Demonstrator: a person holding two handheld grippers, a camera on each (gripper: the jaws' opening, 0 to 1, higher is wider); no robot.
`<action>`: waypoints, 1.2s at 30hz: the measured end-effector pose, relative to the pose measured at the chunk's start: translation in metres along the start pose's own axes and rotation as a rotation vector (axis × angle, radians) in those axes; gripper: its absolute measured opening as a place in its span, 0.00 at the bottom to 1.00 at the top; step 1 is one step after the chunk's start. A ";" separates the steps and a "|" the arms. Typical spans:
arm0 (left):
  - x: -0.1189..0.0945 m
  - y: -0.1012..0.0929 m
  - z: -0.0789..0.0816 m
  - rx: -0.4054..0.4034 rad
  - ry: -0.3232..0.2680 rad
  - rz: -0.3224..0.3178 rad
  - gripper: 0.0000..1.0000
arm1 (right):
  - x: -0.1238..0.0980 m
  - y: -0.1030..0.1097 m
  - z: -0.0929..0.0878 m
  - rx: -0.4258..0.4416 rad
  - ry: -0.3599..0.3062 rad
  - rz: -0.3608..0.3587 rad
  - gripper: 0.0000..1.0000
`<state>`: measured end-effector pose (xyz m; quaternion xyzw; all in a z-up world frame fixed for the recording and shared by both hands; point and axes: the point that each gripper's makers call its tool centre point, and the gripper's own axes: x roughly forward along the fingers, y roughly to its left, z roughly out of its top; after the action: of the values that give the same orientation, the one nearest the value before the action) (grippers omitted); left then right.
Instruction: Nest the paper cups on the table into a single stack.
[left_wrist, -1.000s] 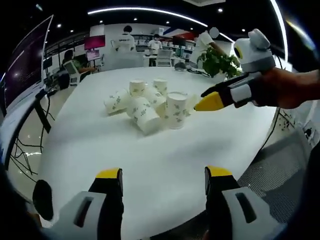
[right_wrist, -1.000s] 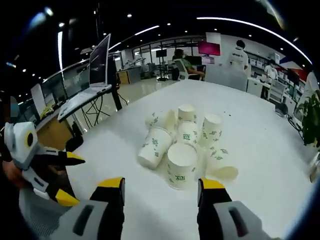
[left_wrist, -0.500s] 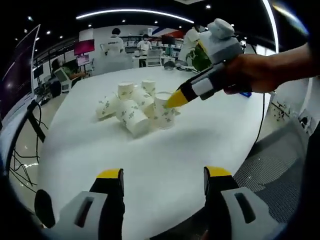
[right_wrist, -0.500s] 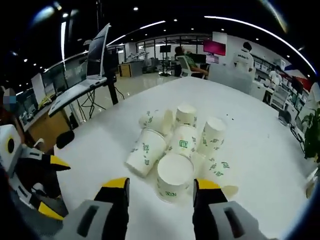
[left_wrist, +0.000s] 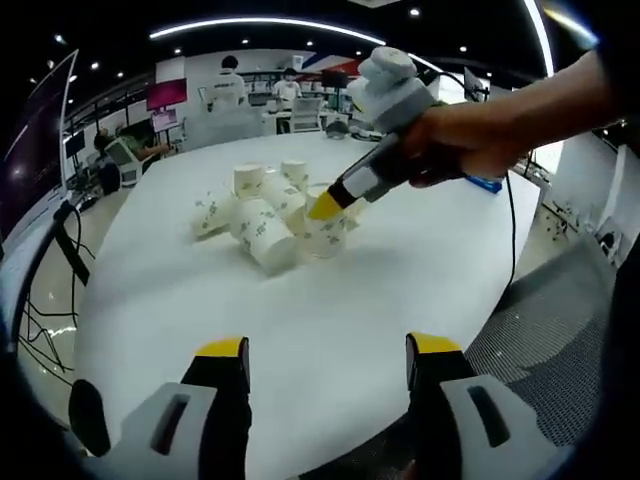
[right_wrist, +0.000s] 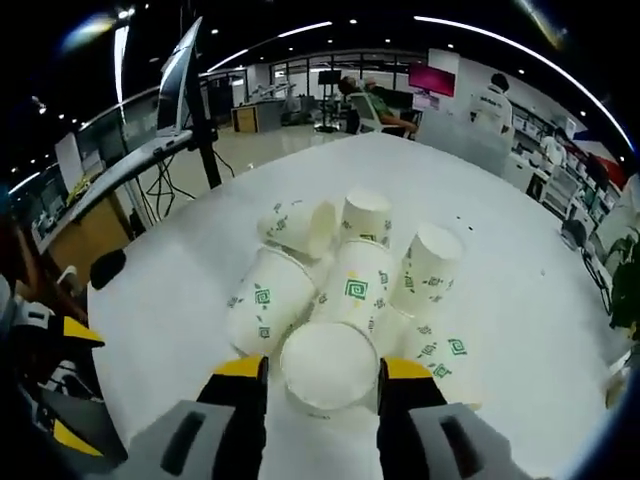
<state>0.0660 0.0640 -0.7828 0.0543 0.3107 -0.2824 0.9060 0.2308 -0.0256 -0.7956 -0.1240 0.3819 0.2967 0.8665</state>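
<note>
Straddling the nearest upside-down paper cup (right_wrist: 329, 366) with spread right gripper (right_wrist: 322, 372), risking crushing it or toppling cups at 12 o'clock; left gripper (left_wrist: 325, 352) idling, spread.

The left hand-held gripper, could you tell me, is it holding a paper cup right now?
No, the left hand-held gripper is open with bare white table between its jaws, and the paper cups lie farther off.

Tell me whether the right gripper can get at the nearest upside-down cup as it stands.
Probably yes. The right gripper already has its open fingers on either side of the nearest upside-down cup, with nothing between them; neighbouring cups crowd close behind it.
</note>
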 end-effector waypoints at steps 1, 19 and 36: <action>0.000 0.000 0.000 0.001 0.001 0.000 0.62 | -0.001 0.000 0.000 0.004 0.001 0.000 0.36; 0.005 -0.012 -0.002 -0.006 0.037 -0.053 0.59 | -0.043 0.005 -0.008 0.028 -0.065 0.042 0.35; 0.035 -0.029 0.027 -0.042 0.000 -0.160 0.54 | -0.087 0.052 0.013 0.001 -0.160 0.207 0.35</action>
<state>0.0875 0.0155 -0.7801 0.0103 0.3201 -0.3474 0.8813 0.1608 -0.0153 -0.7224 -0.0594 0.3226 0.3931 0.8590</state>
